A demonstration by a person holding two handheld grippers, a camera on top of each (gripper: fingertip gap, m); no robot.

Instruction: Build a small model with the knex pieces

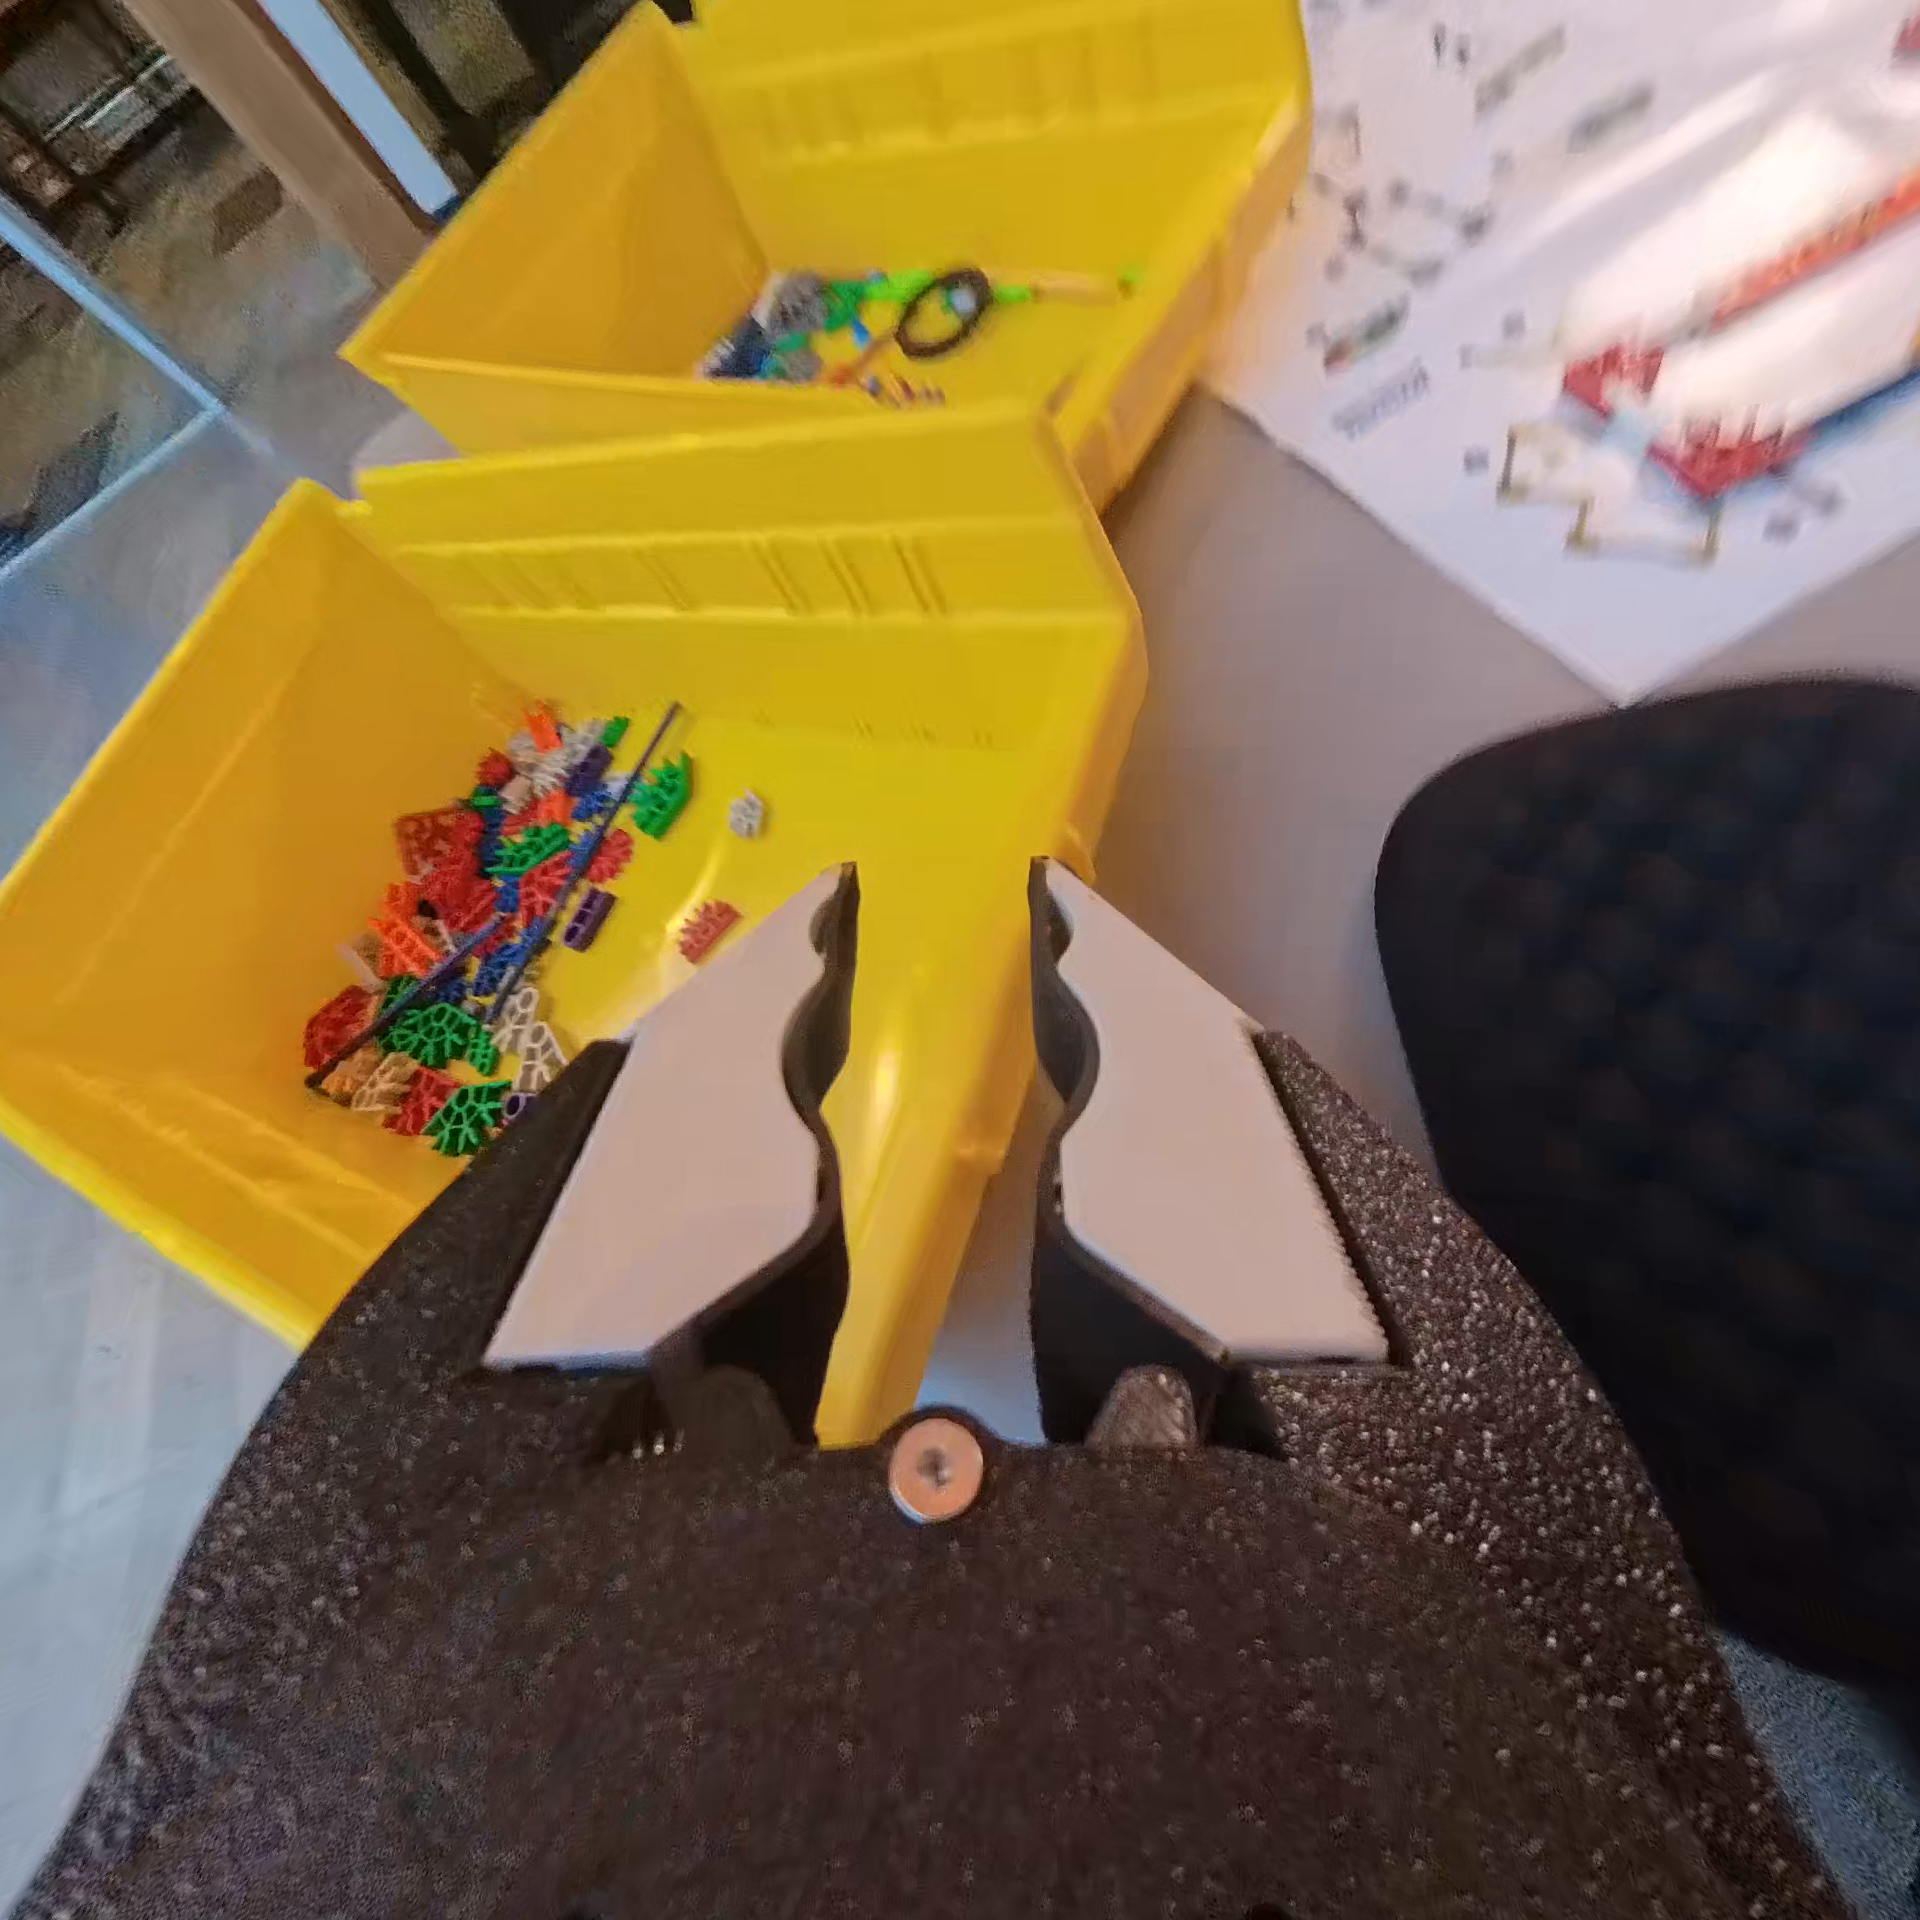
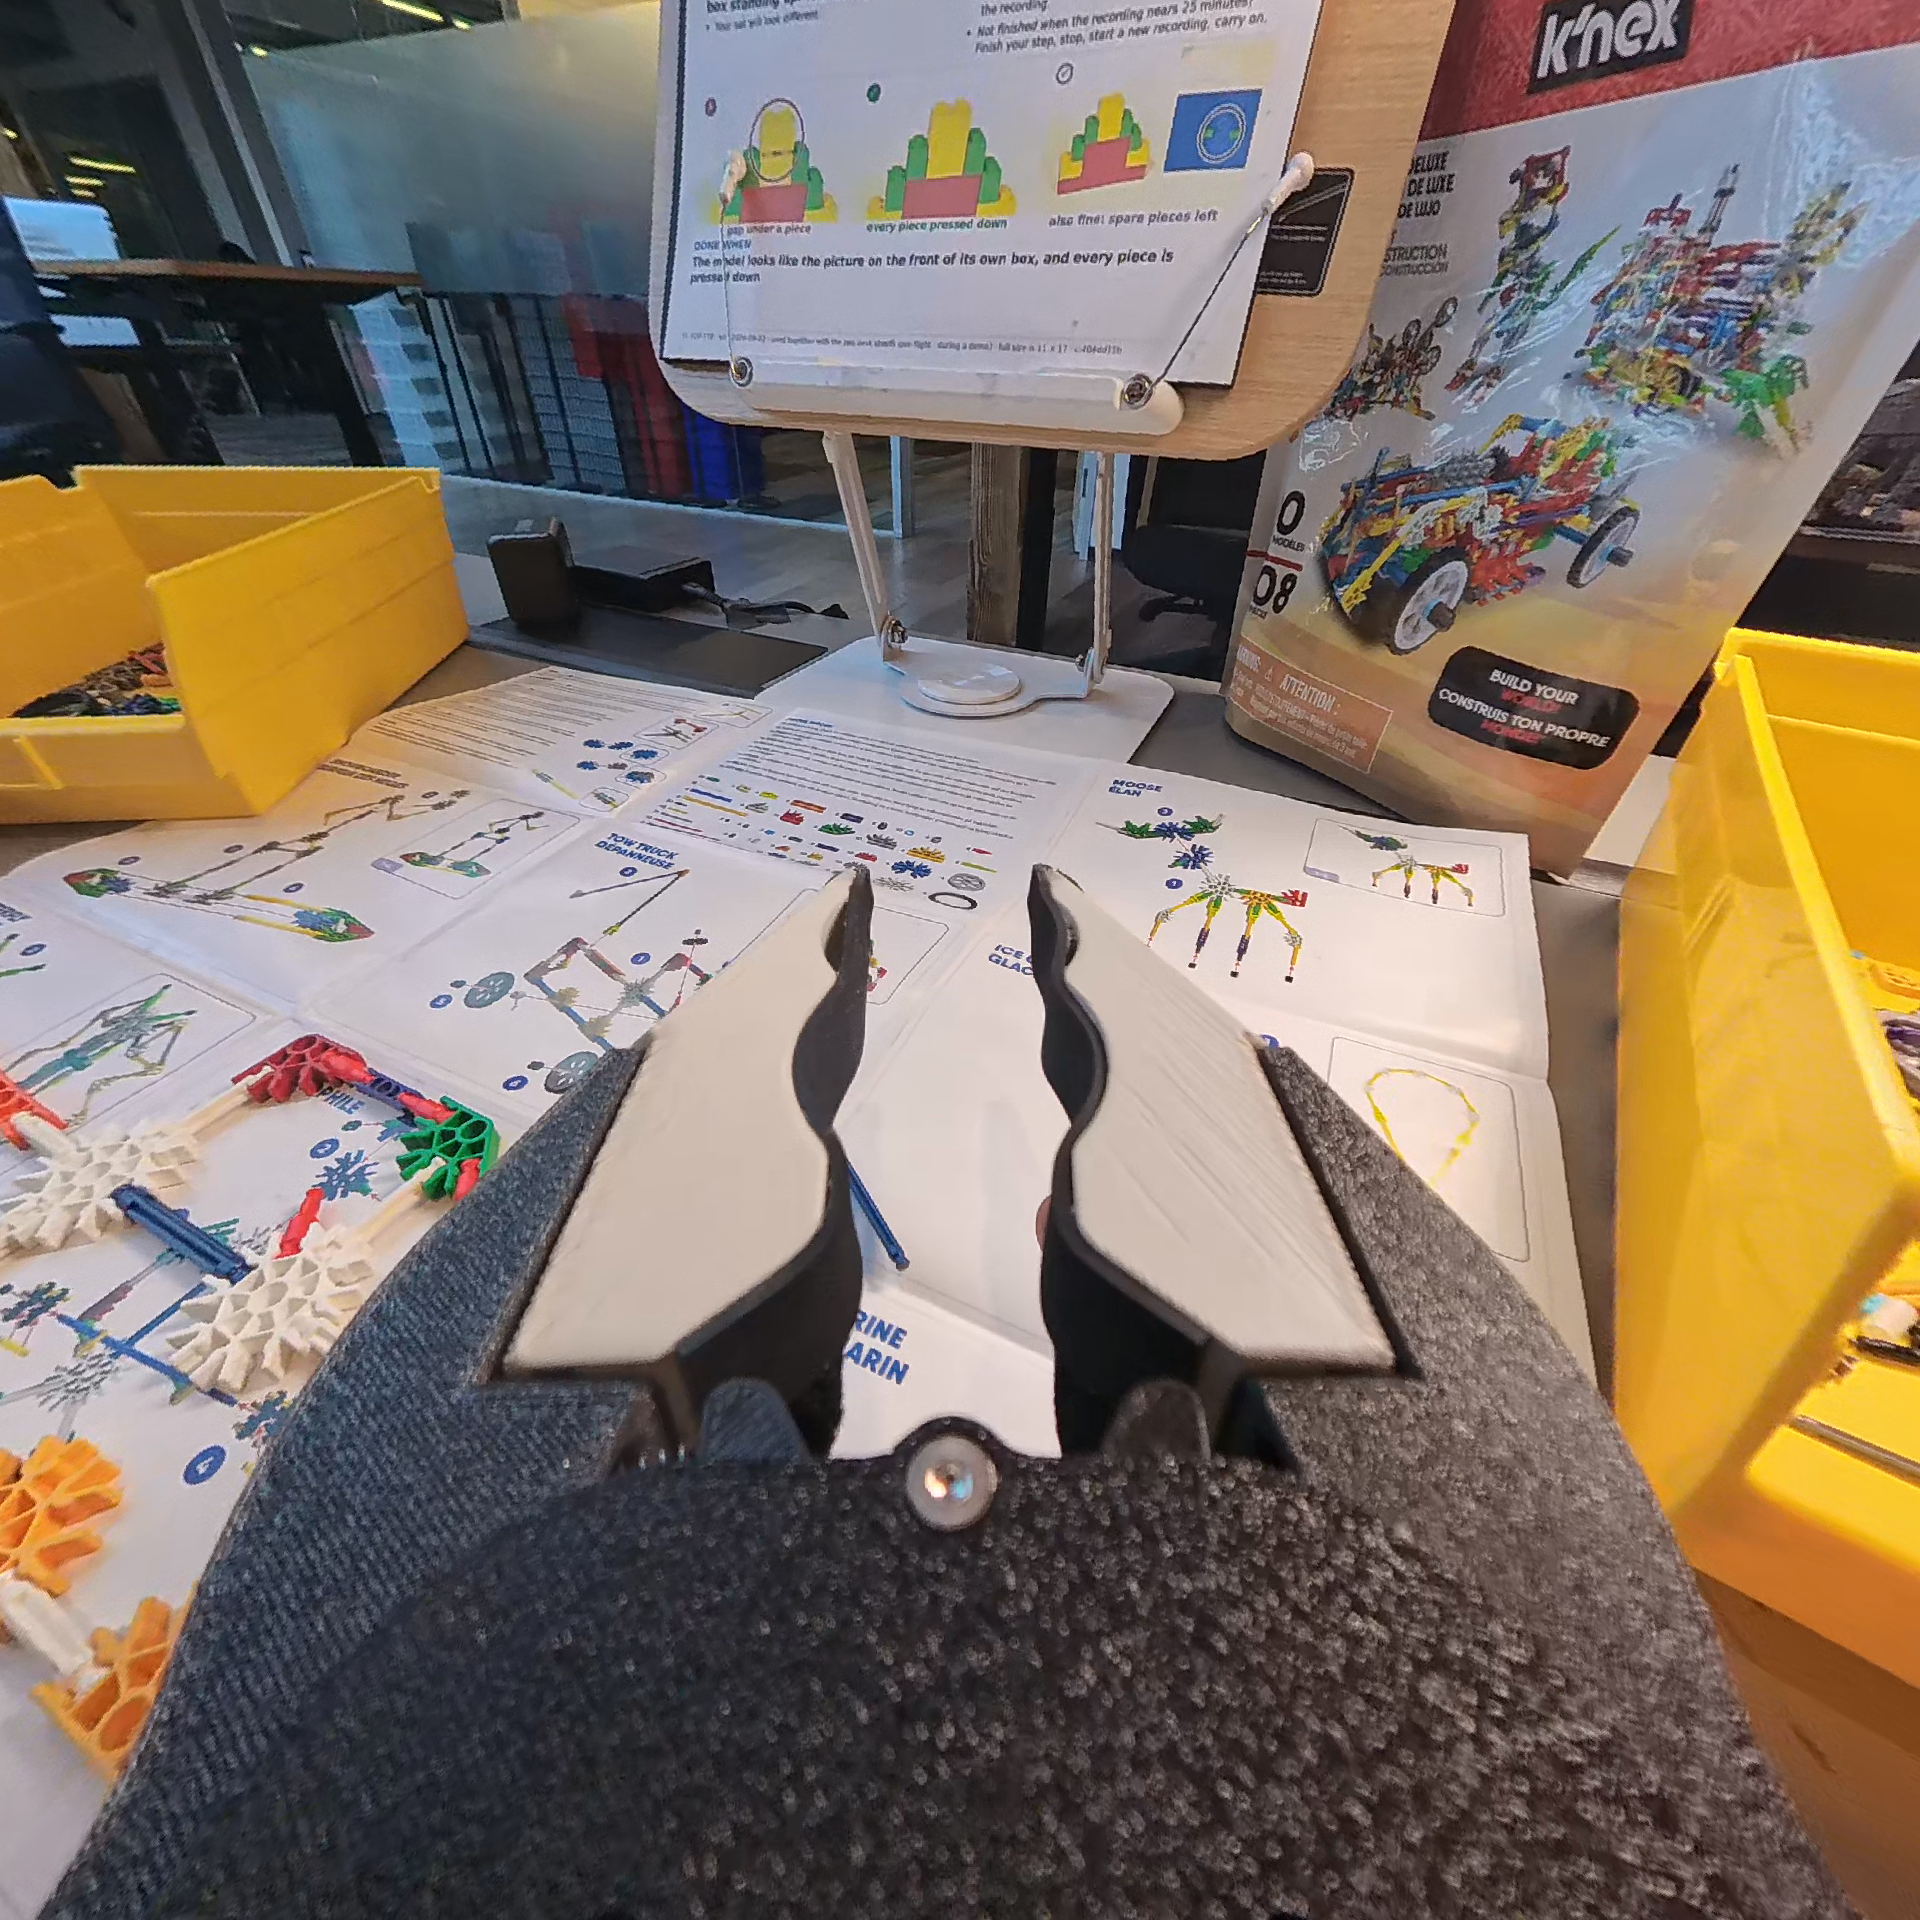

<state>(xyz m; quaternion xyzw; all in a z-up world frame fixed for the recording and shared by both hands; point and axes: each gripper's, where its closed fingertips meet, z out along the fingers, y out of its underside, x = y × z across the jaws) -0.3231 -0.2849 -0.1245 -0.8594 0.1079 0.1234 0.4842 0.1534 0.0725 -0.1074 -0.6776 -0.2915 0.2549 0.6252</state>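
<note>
both grippers hang free with nothing between their fingers: the left gripper [image 1: 943, 883] is spread apart above the near yellow bin [image 1: 260, 727], and the right gripper [image 2: 948, 883] is spread apart over the instruction sheet [image 2: 935, 831] on the tabletop [image 2: 1569, 935]

as for progress, a partly built model [image 2: 239, 1226] of white snowflake connectors, blue rods and red and green pieces lies on the sheet left of the right gripper, with orange connectors [image 2: 62, 1507] nearer the camera; it looks small beside the pictured builds, so i judge most of the work is left

the left wrist view alone shows inside the bins: a heap of loose connectors [image 1: 468, 935] in red, green, orange, grey and purple with a dark rod across it, and a farther yellow bin [image 1: 935, 208] holding rods and a black ring; it also shows a dark chair seat [image 1: 1662, 1143]. the right wrist view alone shows the model, the toy box [image 2: 1558, 468], the paper stand [image 2: 987, 208] and another yellow bin on the right [image 2: 1766, 1143]
</note>
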